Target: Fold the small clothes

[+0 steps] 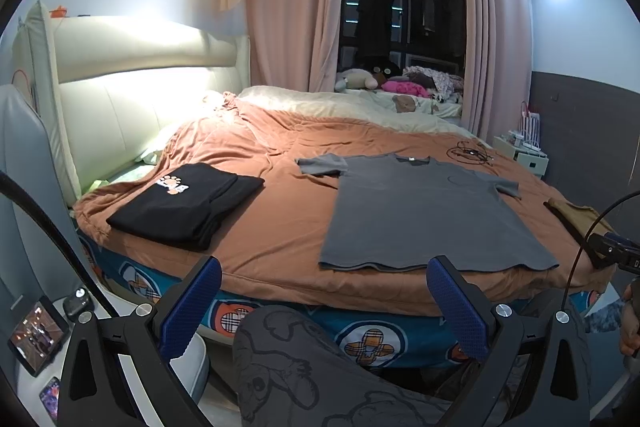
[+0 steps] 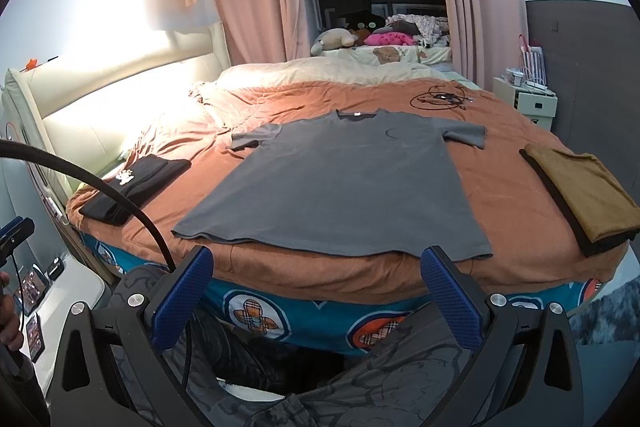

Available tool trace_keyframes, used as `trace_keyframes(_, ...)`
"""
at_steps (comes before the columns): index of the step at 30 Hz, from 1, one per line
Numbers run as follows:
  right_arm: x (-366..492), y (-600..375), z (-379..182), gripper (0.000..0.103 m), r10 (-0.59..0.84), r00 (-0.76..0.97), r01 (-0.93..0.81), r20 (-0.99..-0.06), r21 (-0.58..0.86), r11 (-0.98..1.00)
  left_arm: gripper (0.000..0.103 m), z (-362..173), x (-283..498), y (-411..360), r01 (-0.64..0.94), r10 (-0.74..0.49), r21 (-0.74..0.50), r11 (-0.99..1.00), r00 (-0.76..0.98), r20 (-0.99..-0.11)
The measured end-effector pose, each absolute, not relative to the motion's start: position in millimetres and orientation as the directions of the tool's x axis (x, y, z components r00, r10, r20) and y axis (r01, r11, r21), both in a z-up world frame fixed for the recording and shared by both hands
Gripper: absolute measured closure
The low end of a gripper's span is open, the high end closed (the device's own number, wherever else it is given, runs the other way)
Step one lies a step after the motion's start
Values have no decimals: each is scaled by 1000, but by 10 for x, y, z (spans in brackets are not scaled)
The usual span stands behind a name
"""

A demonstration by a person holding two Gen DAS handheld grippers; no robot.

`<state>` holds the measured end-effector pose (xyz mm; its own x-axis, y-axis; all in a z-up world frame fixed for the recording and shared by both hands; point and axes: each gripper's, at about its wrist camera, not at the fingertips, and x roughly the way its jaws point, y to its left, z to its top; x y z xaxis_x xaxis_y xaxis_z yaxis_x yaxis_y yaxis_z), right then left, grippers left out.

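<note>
A grey T-shirt (image 1: 420,211) lies spread flat on the orange bedspread (image 1: 280,227), collar away from me, hem near the bed's front edge; it also shows in the right wrist view (image 2: 344,183). My left gripper (image 1: 324,303) is open and empty, held in front of the bed edge, short of the hem. My right gripper (image 2: 318,295) is open and empty, just below the hem. A folded black garment (image 1: 188,203) lies at the left. A folded brown garment (image 2: 584,195) lies at the right.
A tangled black cable (image 2: 440,99) lies on the bed beyond the shirt. A padded headboard (image 1: 132,99) is at the left, a white nightstand (image 2: 528,103) at the far right. A tablet (image 1: 36,339) sits on a side table. My patterned trousers (image 1: 320,379) are below.
</note>
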<state>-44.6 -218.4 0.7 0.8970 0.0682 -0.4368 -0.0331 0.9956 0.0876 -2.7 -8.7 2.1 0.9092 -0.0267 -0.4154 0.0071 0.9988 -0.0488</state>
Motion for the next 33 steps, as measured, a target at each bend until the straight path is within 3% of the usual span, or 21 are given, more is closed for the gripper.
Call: trace_keyframes(33, -465, -2153, 20, 0, 67, 902, -41, -427, 69, 997, 0, 16, -87, -110, 6, -30, -60, 998, 912, -409)
